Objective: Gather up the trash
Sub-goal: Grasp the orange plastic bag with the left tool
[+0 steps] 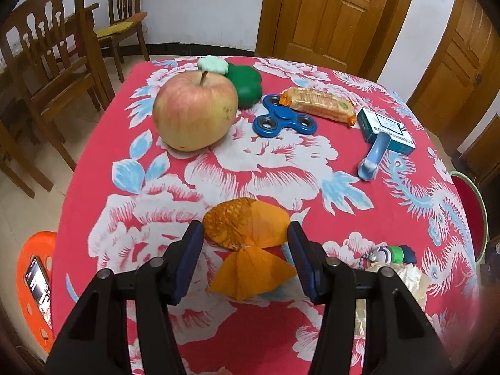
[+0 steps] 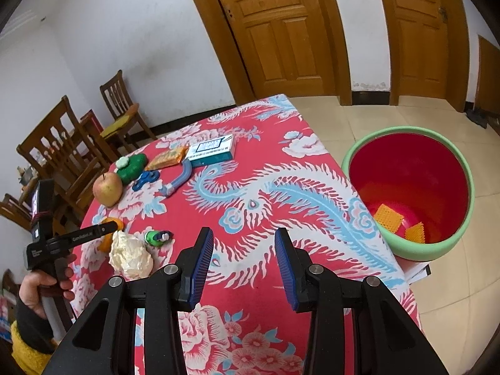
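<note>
Table (image 1: 343,215): covered by a red cloth with white and blue flowers; fills the middle of both views.
Bin (image 2: 456,240): green rim, red inside, at the right of the right wrist view, just beside the table edge; two orange scraps lie at its bottom.
Left claw (image 1: 245,262): lower centre of the left wrist view, jaws spread and pinching nothing.
Right claw (image 2: 244,268): lower centre of the right wrist view, jaws spread over bare cloth, nothing between them.
Apple (image 1: 195,111): upper left of centre in the left wrist view, well beyond the left claw.
Orange wrapper (image 1: 250,234): crumpled net and paper, flat on the cloth, lying between the left claw's fingertips; whether the pads touch it I cannot tell.
Crumpled white paper (image 2: 131,256): lower left of the right wrist view, just beside the orange wrapper.
Snack packet (image 1: 318,104): upper right, touching the blue spinner (image 1: 284,118).
</note>
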